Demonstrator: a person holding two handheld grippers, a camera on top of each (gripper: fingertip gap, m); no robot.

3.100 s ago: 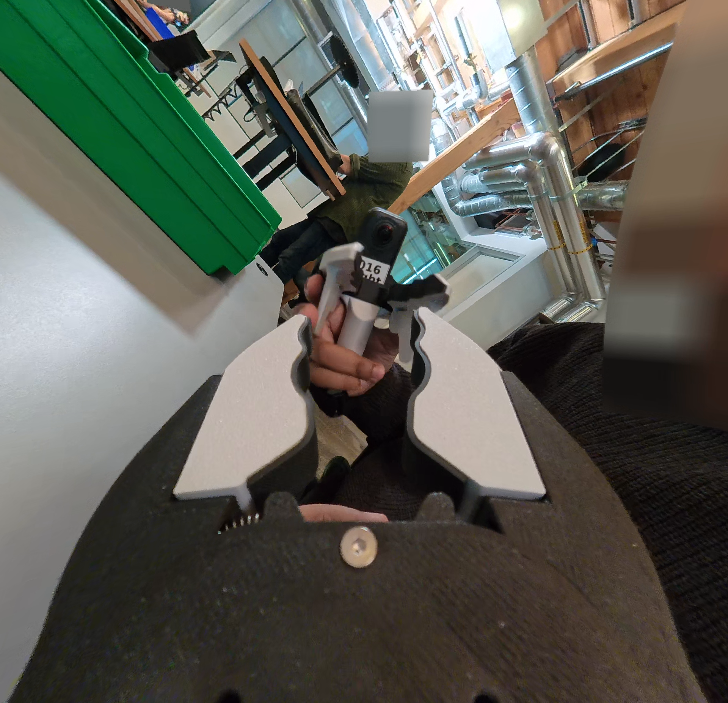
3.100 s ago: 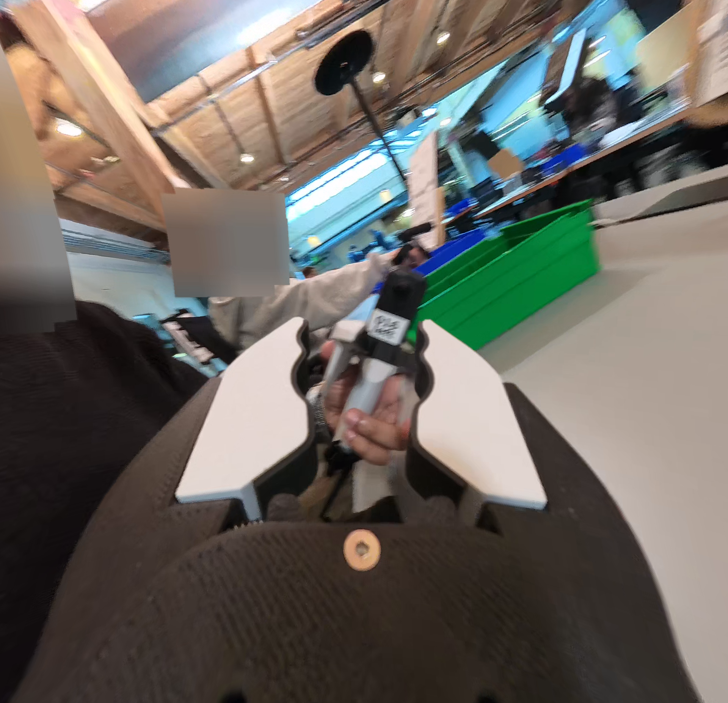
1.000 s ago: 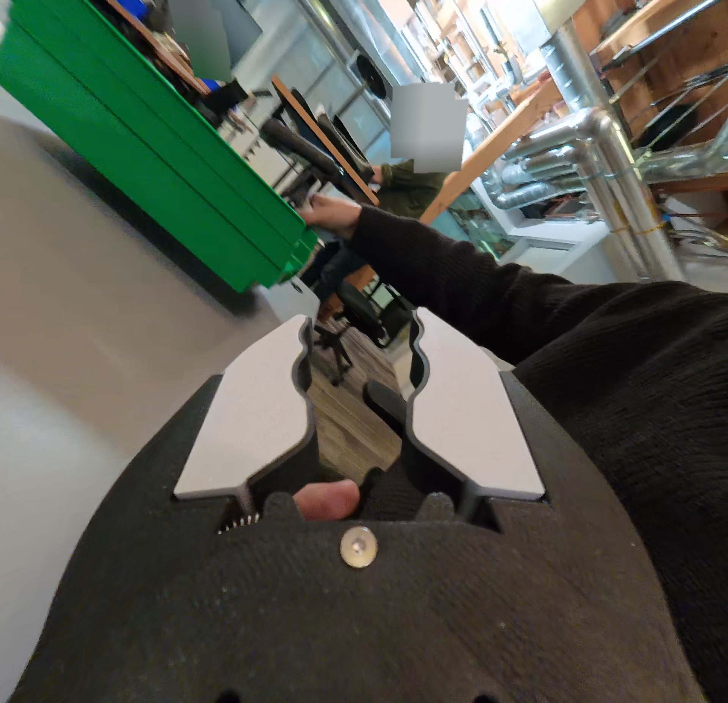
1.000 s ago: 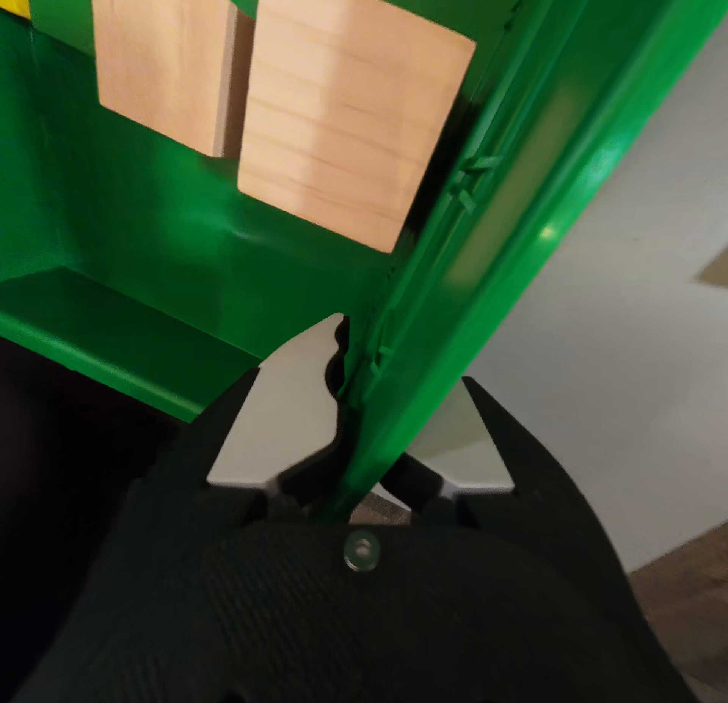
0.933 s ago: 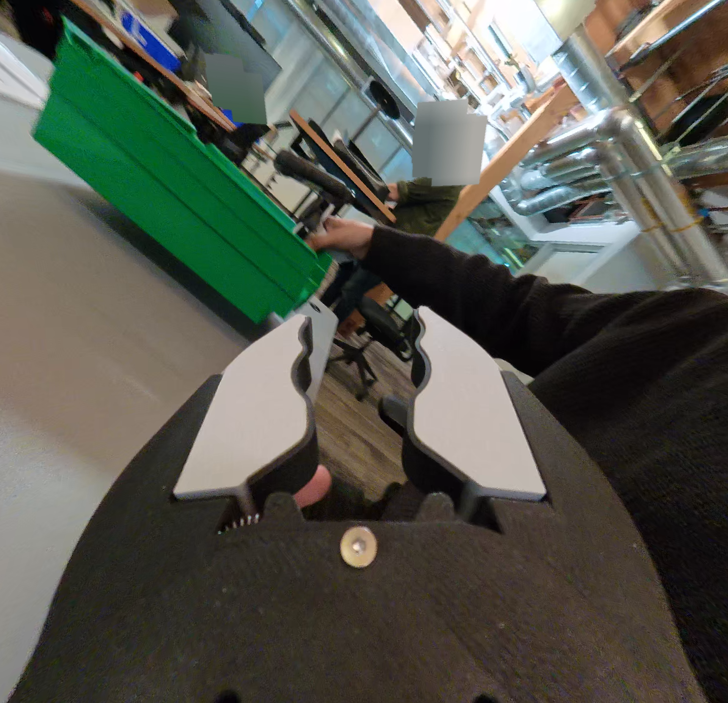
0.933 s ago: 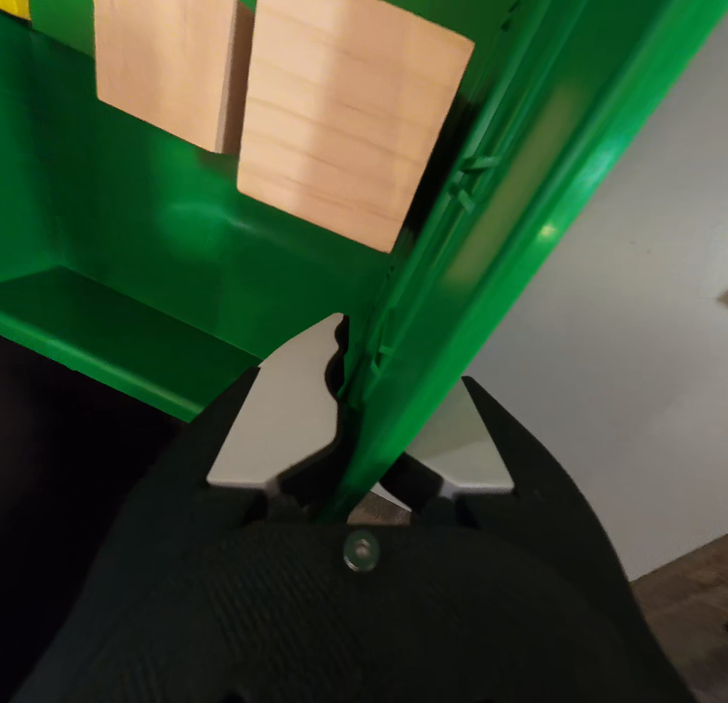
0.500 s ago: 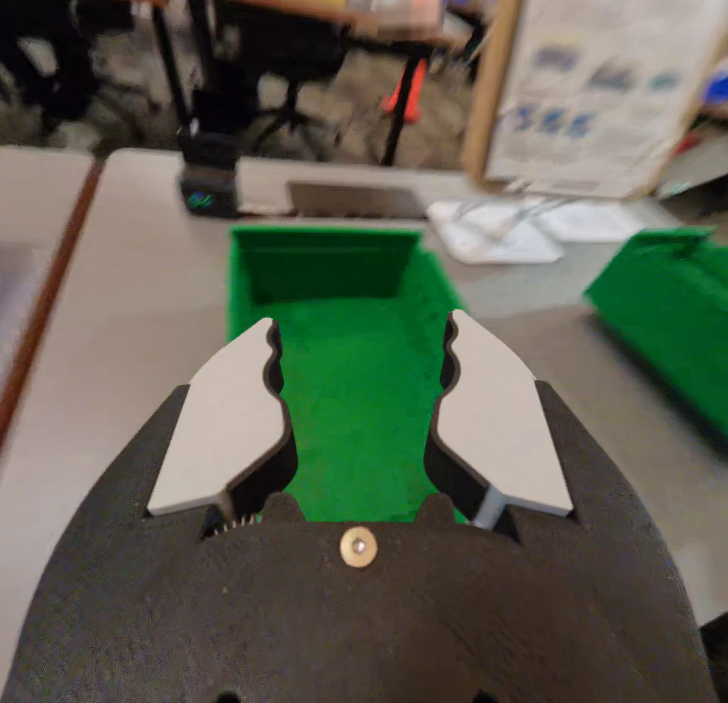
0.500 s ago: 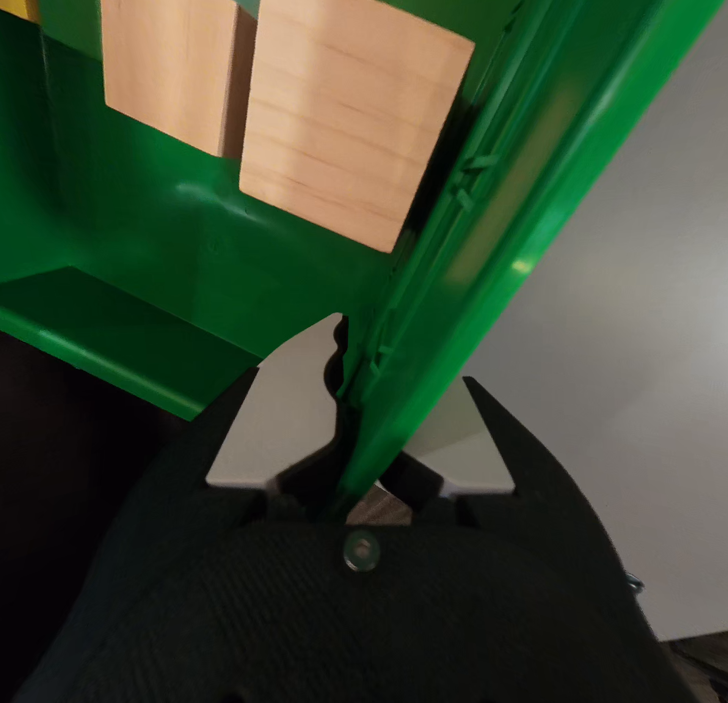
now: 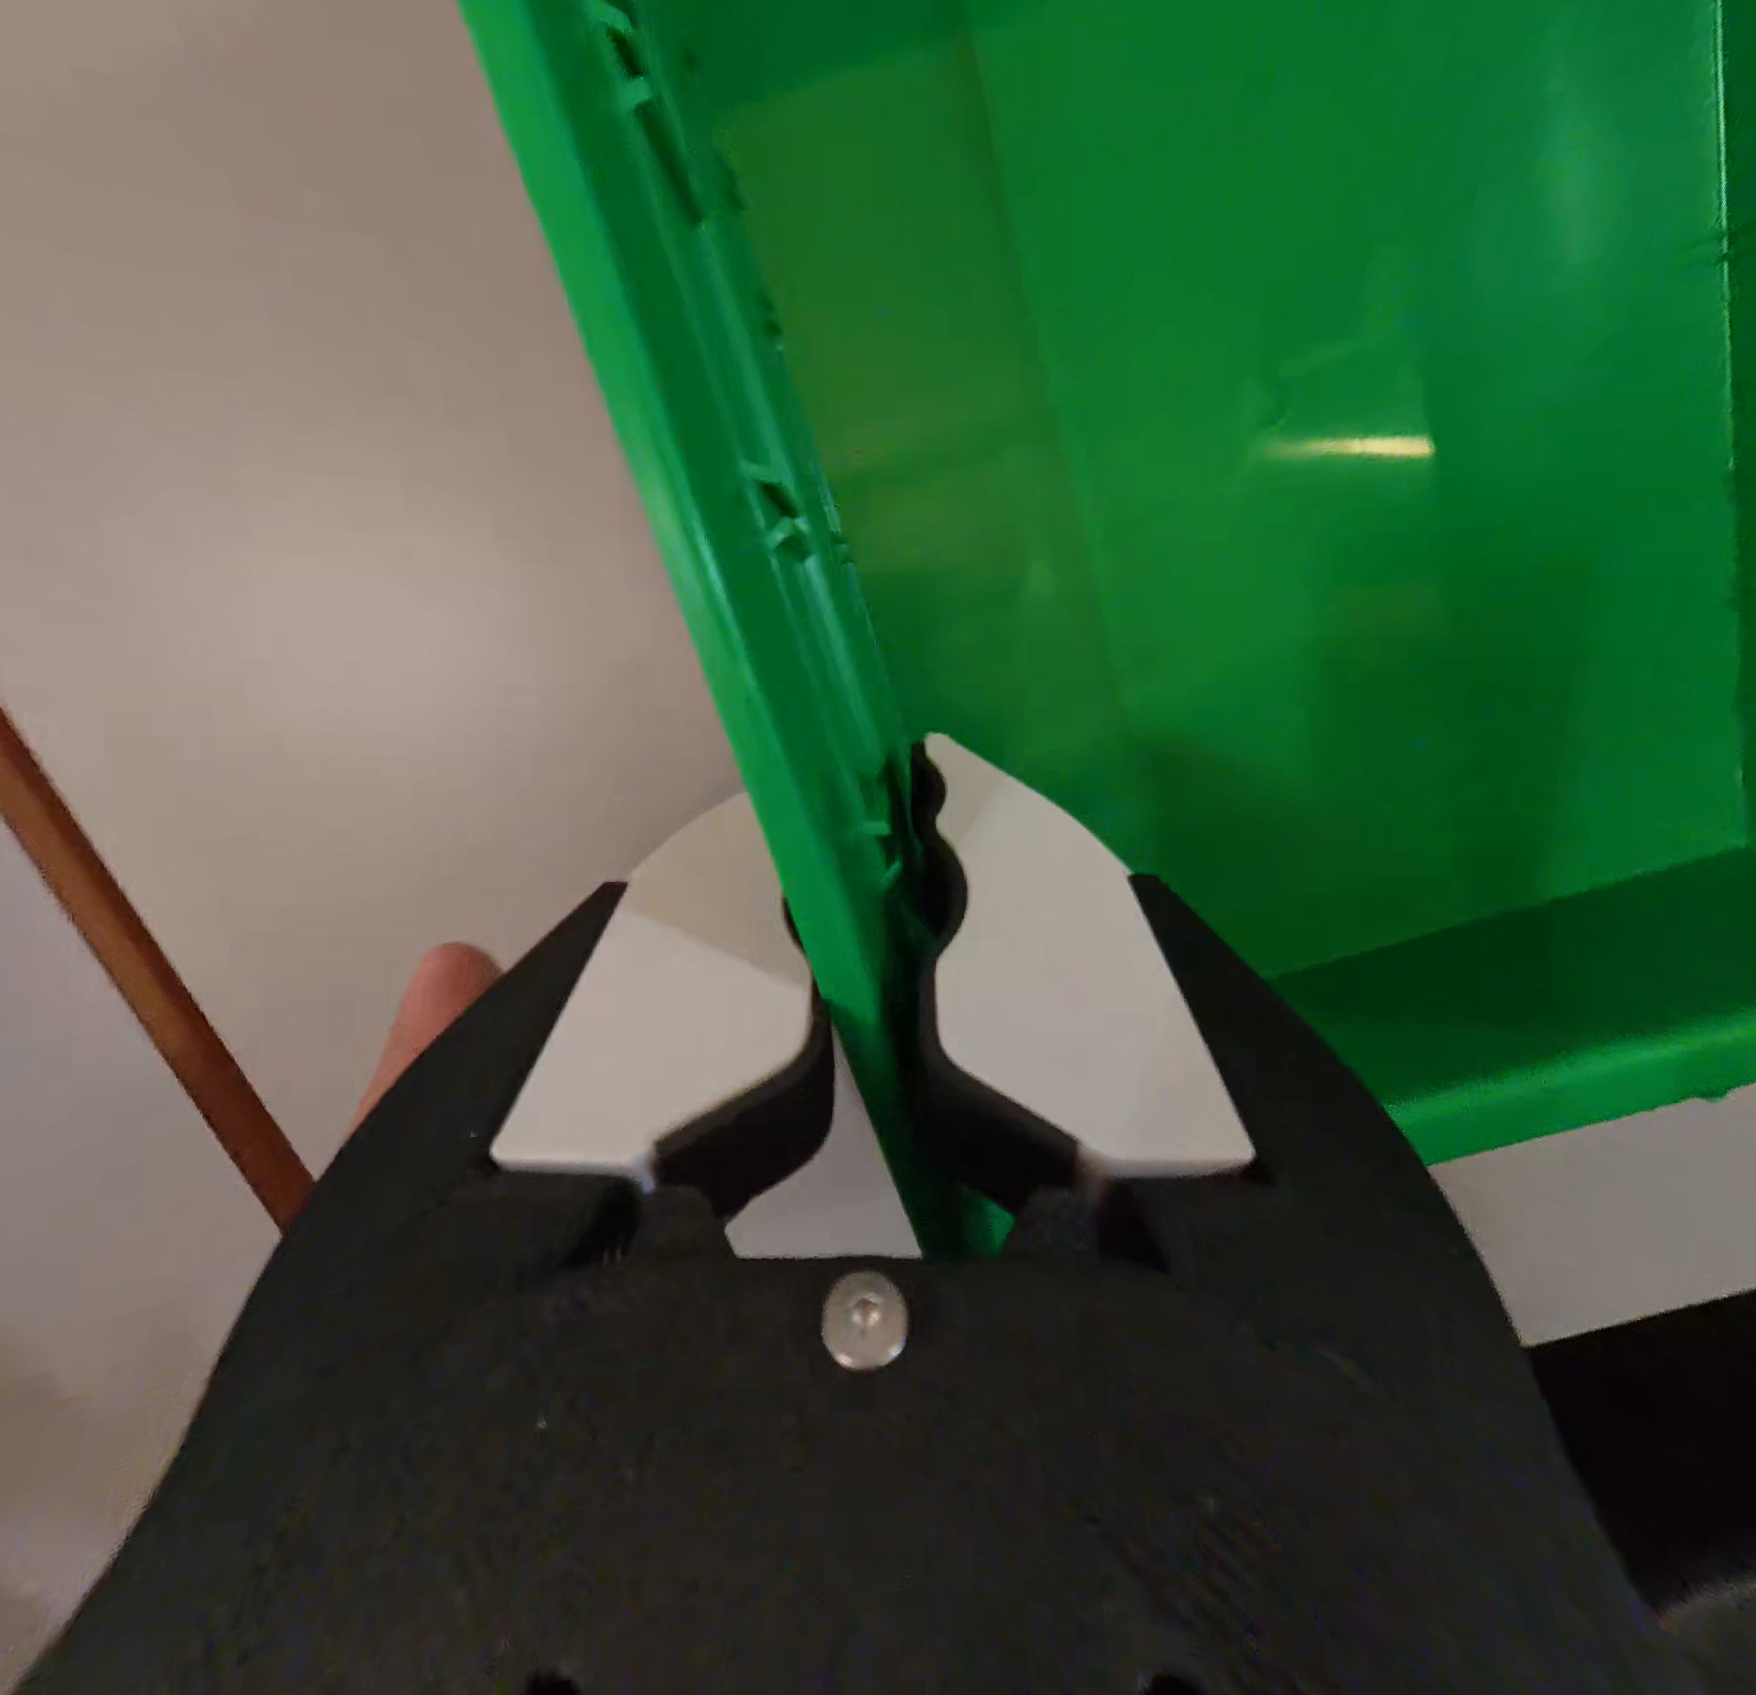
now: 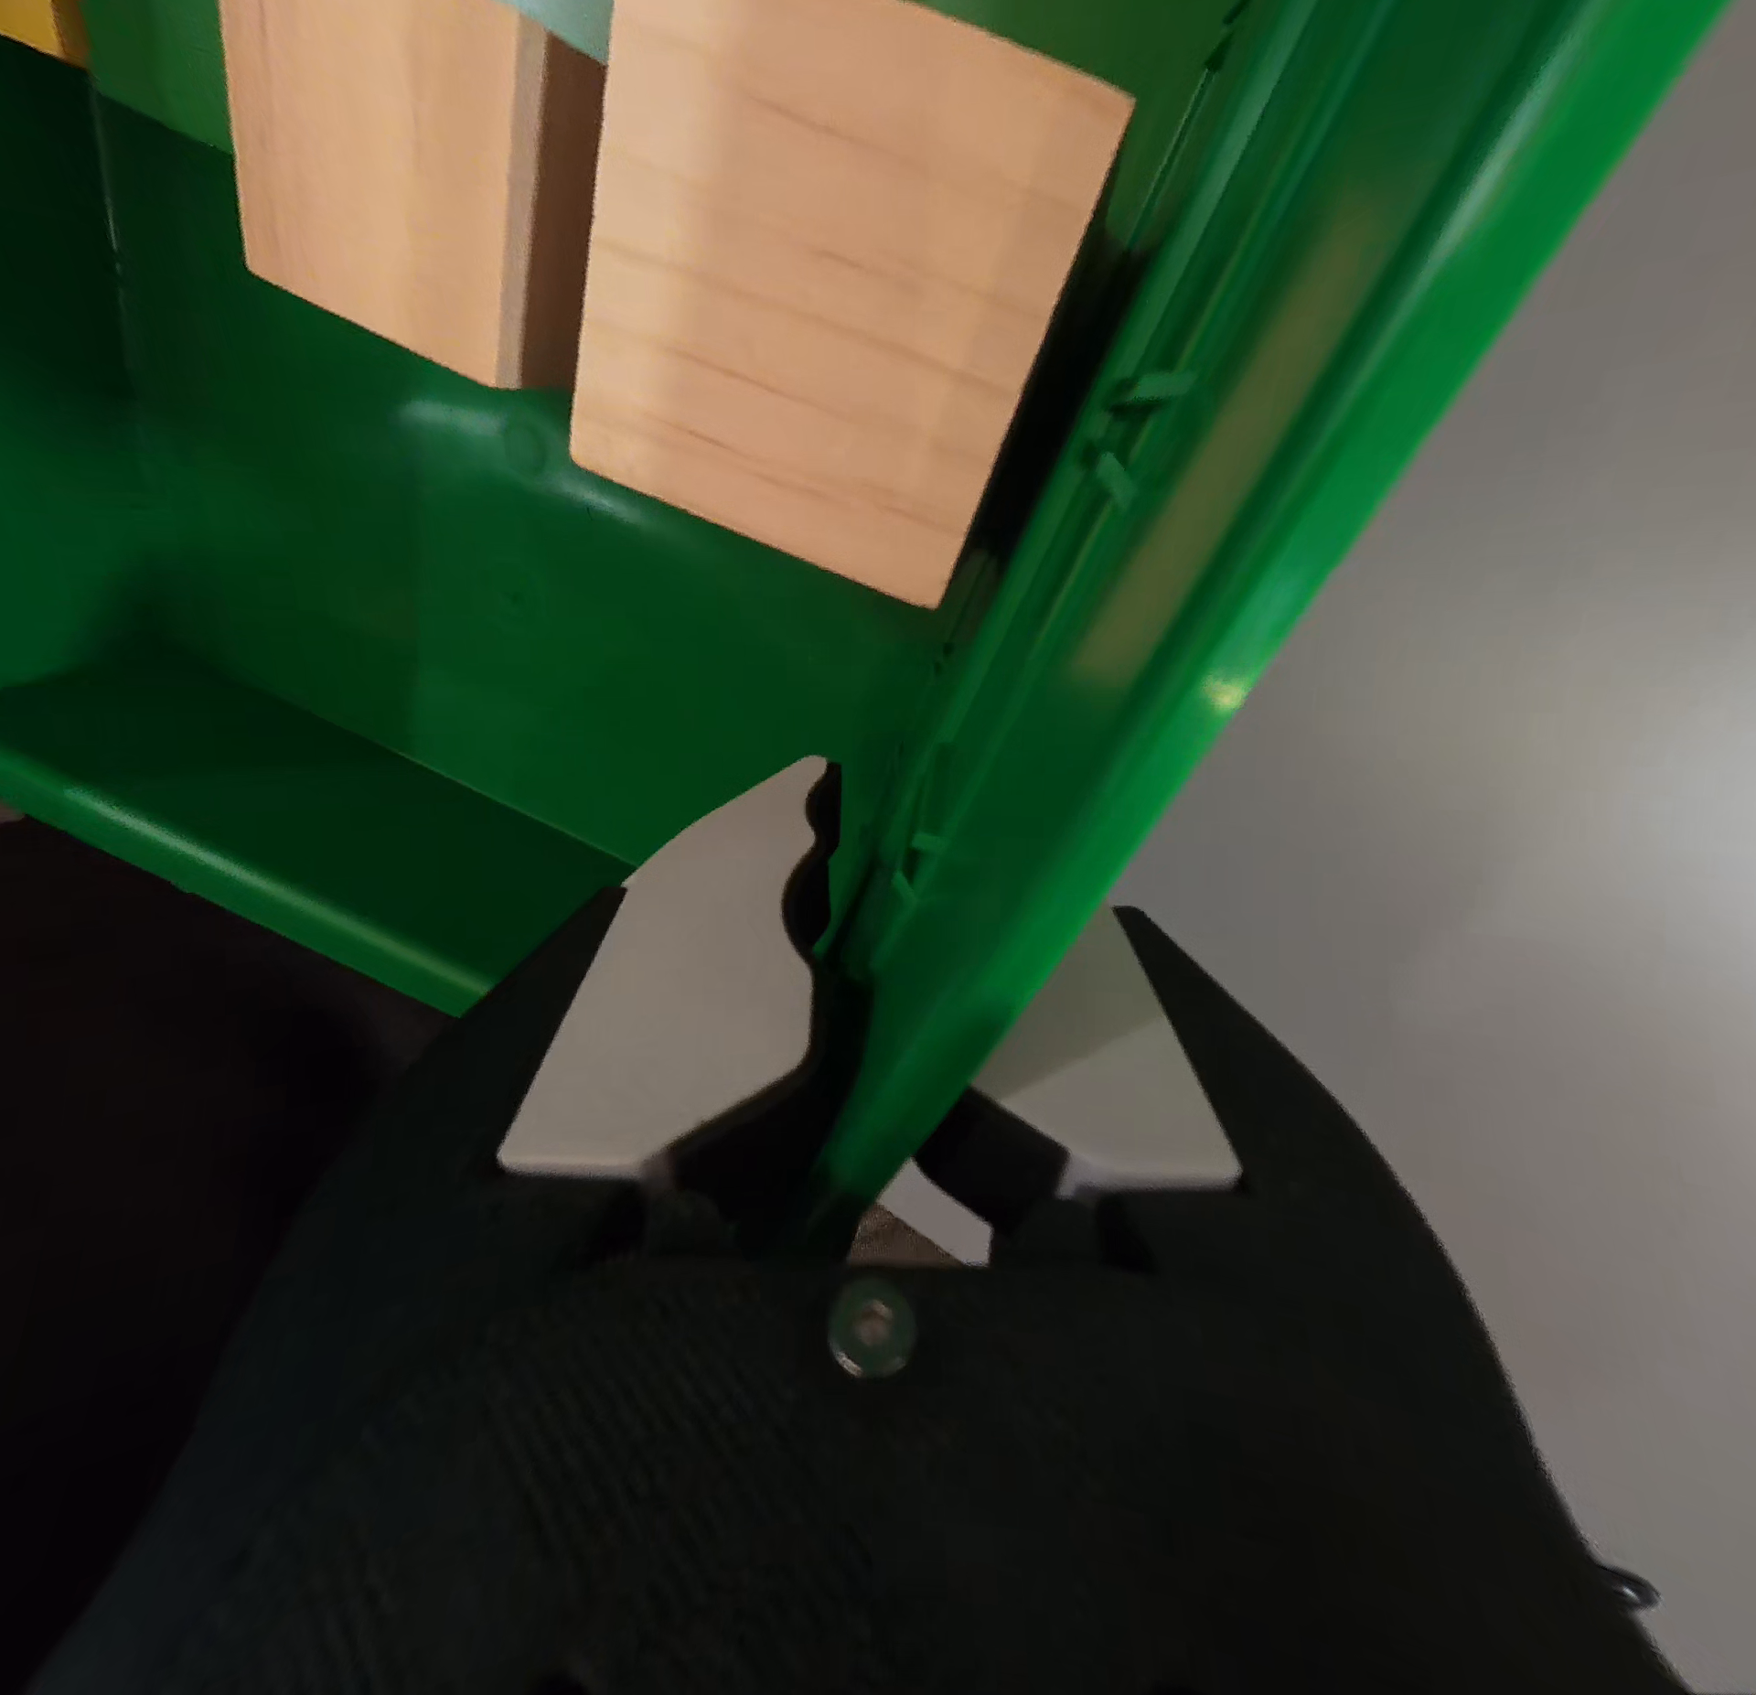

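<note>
Left claw [image 9: 860, 899] clamped on green bin wall [image 9: 722, 471], right claw [image 10: 884, 927] clamped on green crate wall [image 10: 1188, 509]

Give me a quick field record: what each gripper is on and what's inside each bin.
left gripper: shut on the side wall of empty green bin
right gripper: shut on the side wall of green bin with blocks
contents, right view: two wooden blocks, side by side
surface: pale tabletop under both bins
also visible: fingertip beside left gripper
</note>
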